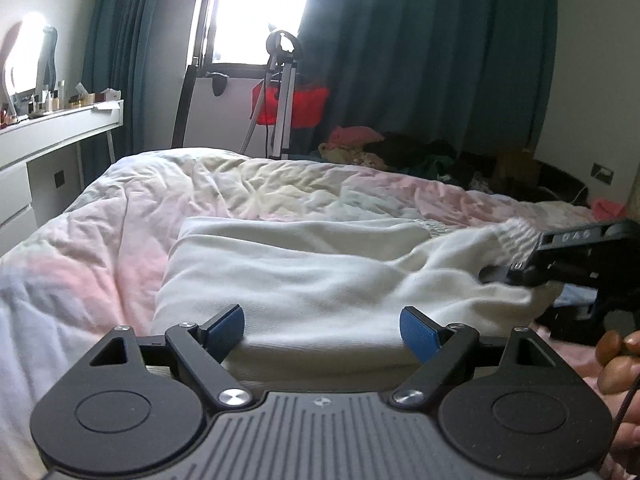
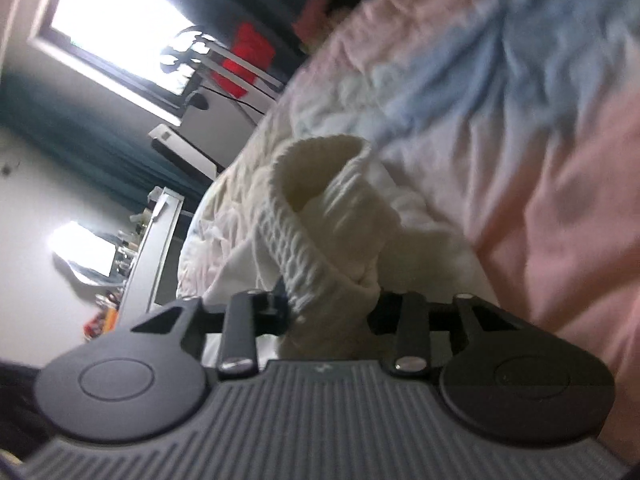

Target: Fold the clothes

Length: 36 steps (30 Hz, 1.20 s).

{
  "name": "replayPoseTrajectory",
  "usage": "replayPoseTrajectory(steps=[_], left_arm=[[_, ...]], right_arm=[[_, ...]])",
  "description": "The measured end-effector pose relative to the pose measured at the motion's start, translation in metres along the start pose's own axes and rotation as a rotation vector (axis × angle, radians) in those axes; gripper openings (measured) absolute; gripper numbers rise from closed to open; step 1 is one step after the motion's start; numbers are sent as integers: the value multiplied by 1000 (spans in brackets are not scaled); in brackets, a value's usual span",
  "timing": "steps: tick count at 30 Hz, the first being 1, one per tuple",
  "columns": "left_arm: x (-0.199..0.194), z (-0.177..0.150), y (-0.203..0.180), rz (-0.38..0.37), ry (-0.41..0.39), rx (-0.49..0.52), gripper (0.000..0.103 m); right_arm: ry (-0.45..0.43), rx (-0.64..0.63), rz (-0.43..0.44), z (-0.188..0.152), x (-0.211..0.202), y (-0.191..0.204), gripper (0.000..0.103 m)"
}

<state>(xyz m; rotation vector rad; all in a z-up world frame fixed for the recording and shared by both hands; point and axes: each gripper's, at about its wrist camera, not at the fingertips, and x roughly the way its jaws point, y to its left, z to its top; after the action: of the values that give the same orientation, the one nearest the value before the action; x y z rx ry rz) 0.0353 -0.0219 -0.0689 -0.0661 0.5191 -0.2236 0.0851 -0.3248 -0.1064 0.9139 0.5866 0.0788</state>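
Cream knit sweater (image 1: 320,280) lies spread across the bed (image 1: 120,216), on a crumpled pastel duvet, its body flat and partly doubled, with a straight edge running along the far side. In the left wrist view the left gripper (image 1: 322,330) stands wide apart, its blue pads (image 1: 224,330) on either side of the garment's near edge and holding nothing; it looks placed there to pin or take that edge while the other end is worked. At the right of this view the right gripper (image 1: 520,264) reaches in low and sideways over the sweater's ribbed end, which rises off the bed towards it. A hand (image 1: 618,364) shows at the lower right corner. Behind the bed a heap of other clothes (image 1: 400,148) sits below the dark curtain (image 1: 420,48).

In the right wrist view, rolled onto its side and blurred, the right gripper (image 2: 332,312) is closed on a ribbed cuff or hem (image 2: 304,240) of the sweater, the knit bunched between the fingers and looping up ahead of them. Gripping the ribbed band gives a firm, thick hold, so the end can probably be carried over the body as a fold.
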Motion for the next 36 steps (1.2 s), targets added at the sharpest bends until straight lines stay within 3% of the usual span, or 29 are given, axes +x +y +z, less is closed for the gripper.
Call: replayPoseTrajectory(steps=[6,8,12,15,18,19,20,23,25,29,33,34,36], left_arm=[[-2,-4,2,-9,-7,-22,87],[-3,-5,3,-12,-10,-30,87],[0,-7,5,12,-2,-30,87],[5,-1,9,58,15,-12,88],[6,9,30,37,26,-105,88],[5,12,39,22,27,-145,88],[6,14,46,8,32,-182,88],[14,14,66,-23,81,-271,92],[20,15,79,-44,114,-331,94],[31,16,105,-86,179,-449,101],[45,9,125,-142,251,-569,101],[49,6,128,-158,266,-595,101],[53,3,132,-189,276,-625,103]], right_arm=[[-146,-139,49,13,-32,21,34],[-169,-142,7,18,-32,16,34],[-11,-41,-191,28,0,-19,37],[-18,-64,-185,29,-1,-15,38],[-54,-143,-157,30,-10,-3,39],[-55,-166,-179,30,-8,-3,46],[-56,-185,-231,27,-6,-3,62],[-52,-194,-370,28,3,-6,86],[-19,-155,-343,26,4,-20,87],[129,71,-186,25,24,-51,87],[139,134,-122,20,30,-60,90],[142,143,-68,20,30,-58,91],[58,168,36,20,15,-54,91]])
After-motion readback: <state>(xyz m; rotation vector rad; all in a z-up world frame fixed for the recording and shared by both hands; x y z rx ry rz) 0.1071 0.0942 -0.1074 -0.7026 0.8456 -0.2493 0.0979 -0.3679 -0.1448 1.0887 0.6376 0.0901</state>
